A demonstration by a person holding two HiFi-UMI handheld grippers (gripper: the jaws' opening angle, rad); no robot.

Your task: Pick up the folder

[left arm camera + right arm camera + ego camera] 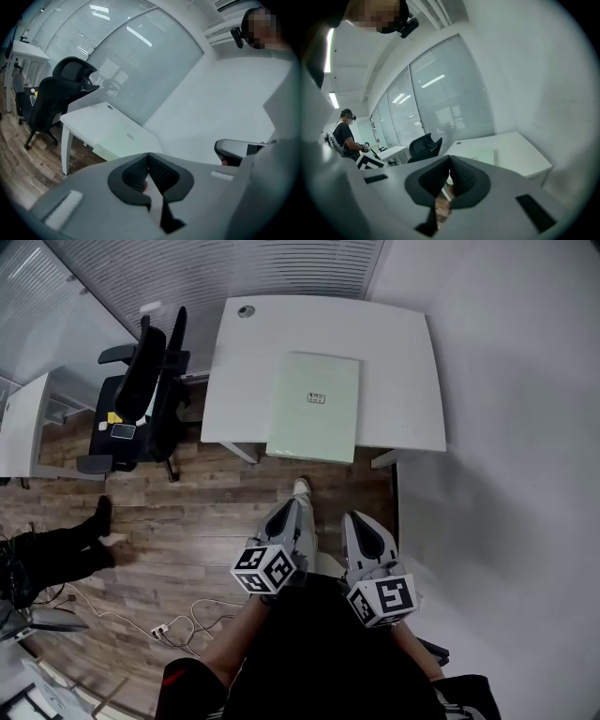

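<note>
Both tongs sat low in the head view, nearest to me, well short of the desk. Left gripper (pixel 296 512): pads pressed together with nothing between them, as its own view showed (pixel 148 157). Right gripper (pixel 354 519): pads likewise met at the tips, empty (pixel 450 161). Both pointed roughly forward toward the desk and slightly down, side by side, apart from each other. Beyond them was bare wooden floor (pixel 216 502), then the white desk (pixel 403 381). The folder (pixel 314 407), pale green with a small label, lay flat on the desk top; its near edge appeared to jut a little past the desk's front edge. A black office chair (pixel 141 395) stood to the left of the desk, clear of the approach. Progress, as I judged it: the task was barely begun, with neither tong near the folder and nothing touched. Left to do: close the gap, open at least one pair of jaws, grip the overhanging edge, lift.
</note>
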